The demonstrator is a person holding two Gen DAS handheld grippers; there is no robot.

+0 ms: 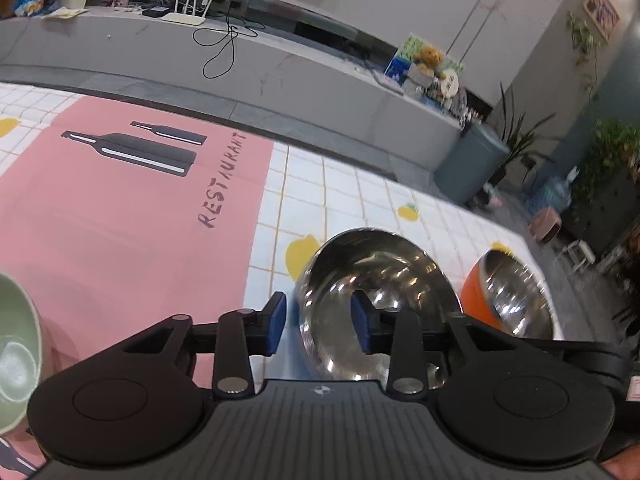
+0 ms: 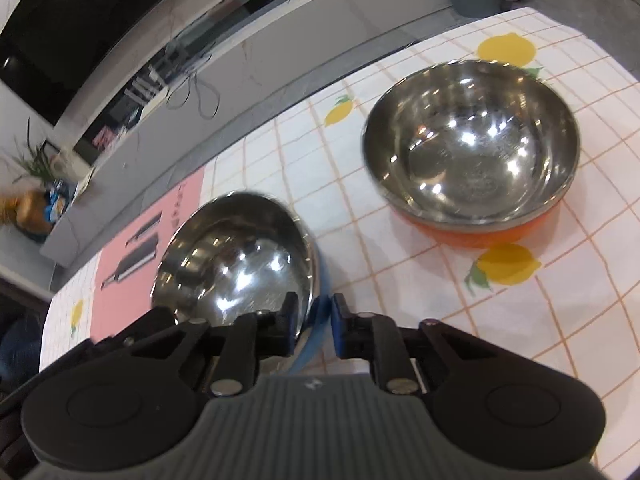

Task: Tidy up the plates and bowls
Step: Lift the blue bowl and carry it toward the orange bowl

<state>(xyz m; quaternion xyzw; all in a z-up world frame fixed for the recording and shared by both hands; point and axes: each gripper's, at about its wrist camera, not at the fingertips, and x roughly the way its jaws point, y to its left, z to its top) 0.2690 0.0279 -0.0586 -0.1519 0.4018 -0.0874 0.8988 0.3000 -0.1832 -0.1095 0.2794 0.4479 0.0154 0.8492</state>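
Three bowls counted across both views, no plates in sight.

Left wrist view: left gripper low at 6 o'clock, jaws spread and straddling the near rim of a steel bowl with a blue outside, one blue pad outside the wall at 9 o'clock of the rim, the other inside the basin; contact of pads with the wall impossible to judge. Bowl tilted, its mouth turned toward the camera. At 3 o'clock of it, just beside, a second steel bowl with an orange outside. At the far 9 o'clock edge of the frame, one pale green bowl, well apart from the other two, resting on a pink placemat printed with two dark bottles and the word RESTAURANT. Beneath everything, a surface covered in a white grid cloth with yellow lemons.

Right wrist view: right gripper at 6 o'clock, jaws narrowly parted around the blue bowl's right rim, one pad inside, one outside; whether actually pinching, cannot tell. Orange bowl upright at 1 o'clock, apart from the blue one, sitting between two printed lemons on the cloth.
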